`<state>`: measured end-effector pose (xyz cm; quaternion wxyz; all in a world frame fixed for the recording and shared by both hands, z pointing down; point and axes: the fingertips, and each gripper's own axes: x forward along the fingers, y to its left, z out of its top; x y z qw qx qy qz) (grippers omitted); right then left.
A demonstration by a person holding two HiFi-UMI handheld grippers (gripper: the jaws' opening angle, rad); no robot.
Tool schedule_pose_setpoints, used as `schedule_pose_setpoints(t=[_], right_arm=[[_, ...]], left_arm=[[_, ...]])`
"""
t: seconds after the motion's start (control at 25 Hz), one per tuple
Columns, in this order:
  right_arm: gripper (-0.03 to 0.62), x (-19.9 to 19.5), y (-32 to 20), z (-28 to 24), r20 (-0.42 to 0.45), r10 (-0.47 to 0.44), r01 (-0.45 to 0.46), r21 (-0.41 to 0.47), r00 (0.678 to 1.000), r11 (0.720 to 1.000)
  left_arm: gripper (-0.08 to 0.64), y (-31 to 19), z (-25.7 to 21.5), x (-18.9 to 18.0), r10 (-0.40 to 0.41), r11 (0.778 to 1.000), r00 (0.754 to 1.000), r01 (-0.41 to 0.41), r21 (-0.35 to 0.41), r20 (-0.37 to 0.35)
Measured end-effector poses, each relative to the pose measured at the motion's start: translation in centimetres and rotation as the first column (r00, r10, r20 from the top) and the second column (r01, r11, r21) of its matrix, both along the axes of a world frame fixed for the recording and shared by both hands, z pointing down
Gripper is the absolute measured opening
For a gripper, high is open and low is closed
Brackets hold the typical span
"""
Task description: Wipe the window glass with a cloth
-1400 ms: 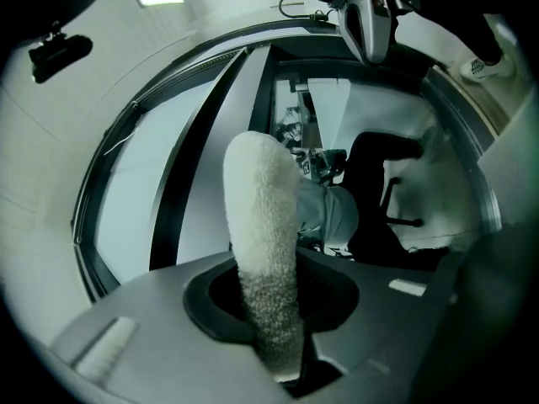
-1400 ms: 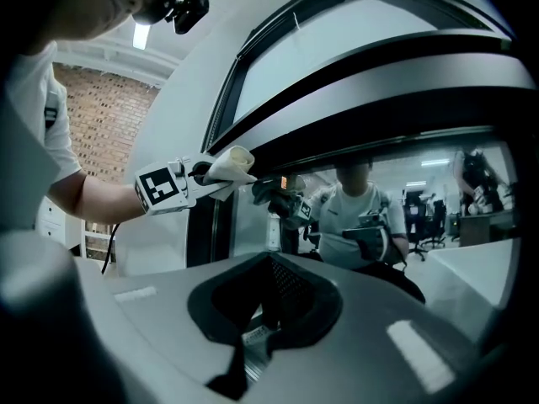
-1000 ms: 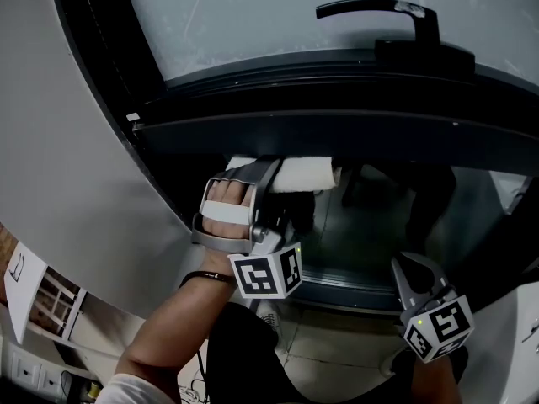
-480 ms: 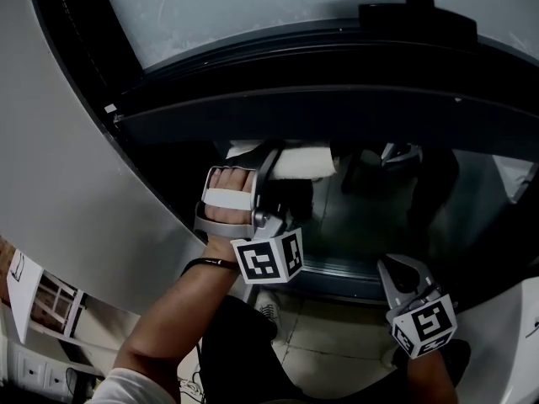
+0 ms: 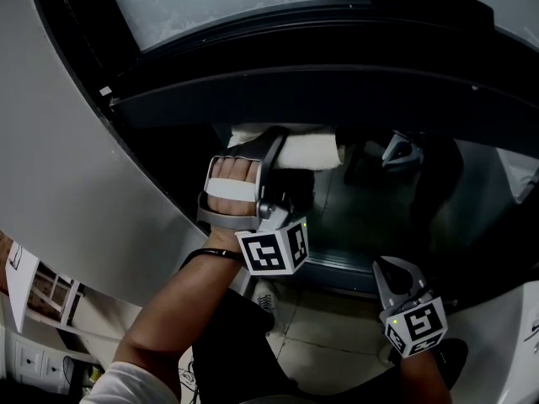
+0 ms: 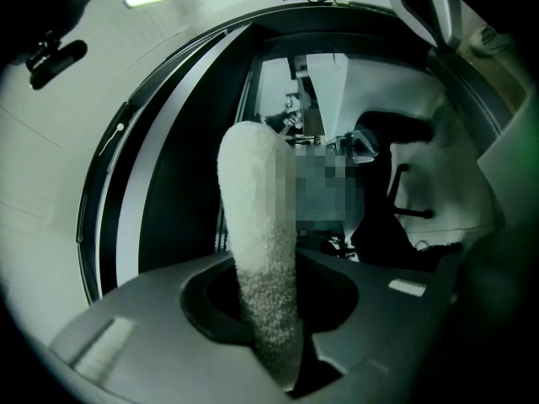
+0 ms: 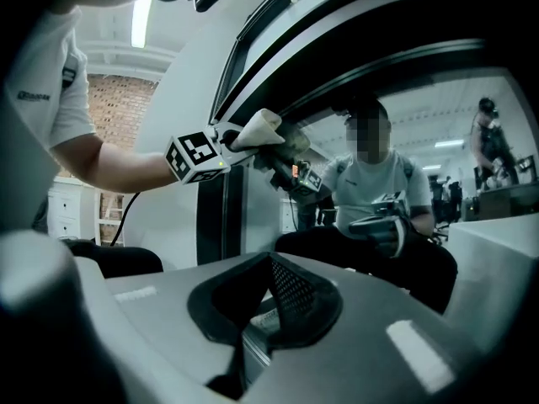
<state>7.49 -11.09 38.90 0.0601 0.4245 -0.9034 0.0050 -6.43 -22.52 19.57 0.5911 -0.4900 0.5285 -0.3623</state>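
- The left tongs [image 5: 271, 151] are clamped on a white cloth [image 5: 307, 151]. In the left gripper view the cloth [image 6: 257, 225] stands up from between the closed tongs [image 6: 276, 326] as a rolled, fuzzy strip.
- The cloth sits against the window glass [image 5: 370, 209] at the top left corner of the lower pane. It is just below the dark horizontal frame bar [image 5: 320, 91] and near the dark upright edge at the left.
- To the right of the cloth and below it, the dark pane lies open down to its bottom rail.
- Left of the frame, a pale curved wall [image 5: 76, 167] closes in that side, so the left hand [image 5: 229, 194] has little room there.
- The right tongs [image 5: 394, 269] are shut with nothing between them; the right gripper view shows the jaws [image 7: 269, 301] meeting.
- The right tongs hang low near the pane's bottom edge, well apart from the cloth, above a tiled floor [image 5: 324, 335].
- From the right gripper view, the left tongs' marker cube [image 7: 198, 154] and the cloth [image 7: 261, 129] show up against the frame's upper curve.
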Motion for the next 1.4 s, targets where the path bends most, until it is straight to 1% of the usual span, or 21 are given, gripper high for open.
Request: schedule_pose_setpoints(t=[0.08,0.2,0.28,0.52,0.64,0.88,1.4], right_arm=[[0.002,-0.2,-0.3,1.8,-0.004,-0.004,0.004,-0.006,1.000,1.000],[0.002,-0.6,-0.9,3.9,0.033,-0.013,0.016,-0.081,0.999,0.997],[0.002,-0.8,-0.9,4.0,0.058,-0.018,0.024,-0.107,0.998,0.994],[0.002,-0.9,-0.3,3.1,0.030,-0.026,0.028,-0.071,0.999,0.997],[0.002,-0.8,-0.2,3.5,0.037,-0.026,0.029,-0.085,0.999,0.996],[0.002,-0.9,-0.1,4.3,0.008,-0.042,0.042,-0.091,0.999,0.995],[0.002,-0.9,-0.7,5.8,-0.005,-0.050,0.050,-0.121,0.999,0.991]], left_arm=[[0.100,0.0,0.2,0.0,0.005,1.000,1.000,-0.005,0.009,-0.014],[0.097,-0.1,0.6,-0.2,0.009,1.000,0.999,-0.008,0.019,-0.032],[0.097,-0.2,1.0,-0.3,0.010,1.000,0.999,-0.009,0.017,-0.039],[0.095,-0.2,2.2,-0.4,0.008,1.000,0.999,-0.008,-0.004,-0.037],[0.095,-0.2,3.3,-0.5,0.005,1.000,0.999,-0.006,-0.029,-0.031],[0.095,-0.1,6.1,-0.5,-0.007,0.997,1.000,0.004,-0.077,-0.030],[0.097,-0.3,7.8,-0.6,-0.001,0.999,0.999,-0.001,-0.044,-0.039]])
